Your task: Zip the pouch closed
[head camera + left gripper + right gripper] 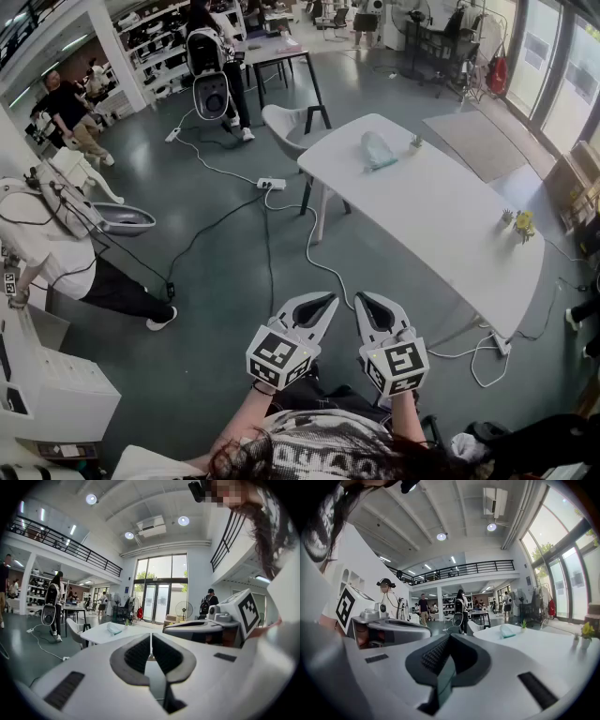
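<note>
Open lab hall: mezzanine railing (61,538), shelving (155,47).

Pale teal pouch (379,150), white table (441,216), white chair (286,127), dark grey-green floor (216,281), yellow flowers (523,223)

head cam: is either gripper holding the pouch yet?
No, the pouch lies at the far end of the white table, well away from the left gripper and right gripper, both shut and empty.

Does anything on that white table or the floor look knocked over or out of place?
Nothing looks spilled or toppled. The pale blue-green pouch lies flat near the far end of the white table; the yellow-flowered plant stands upright. Loose white cables straggling over the grey floor look untidy.
</note>
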Available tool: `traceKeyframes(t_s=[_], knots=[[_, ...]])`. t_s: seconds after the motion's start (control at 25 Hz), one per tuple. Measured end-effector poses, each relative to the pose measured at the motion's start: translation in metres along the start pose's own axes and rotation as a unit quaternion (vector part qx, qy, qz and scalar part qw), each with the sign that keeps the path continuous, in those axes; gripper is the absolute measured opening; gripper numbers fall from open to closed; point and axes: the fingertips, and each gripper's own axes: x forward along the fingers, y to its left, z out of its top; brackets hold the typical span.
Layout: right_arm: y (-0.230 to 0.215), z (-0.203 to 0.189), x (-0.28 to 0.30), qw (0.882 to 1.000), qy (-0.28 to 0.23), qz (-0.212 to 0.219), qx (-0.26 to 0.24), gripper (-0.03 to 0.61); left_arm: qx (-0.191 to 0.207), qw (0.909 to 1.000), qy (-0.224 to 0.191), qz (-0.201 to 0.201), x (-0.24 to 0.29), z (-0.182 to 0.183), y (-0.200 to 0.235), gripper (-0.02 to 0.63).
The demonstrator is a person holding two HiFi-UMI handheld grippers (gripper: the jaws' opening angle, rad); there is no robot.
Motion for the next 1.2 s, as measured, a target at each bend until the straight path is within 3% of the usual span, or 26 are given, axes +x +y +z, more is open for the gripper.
traceKeyframes(t_s=[1.2], knots=[[-0.019,0.002,0.077,0.996,-0.003,-0.076,0.04,-0.008,0.008,0.9976,0.018,-0.066,0.028,-0.006,0.079,0.02]])
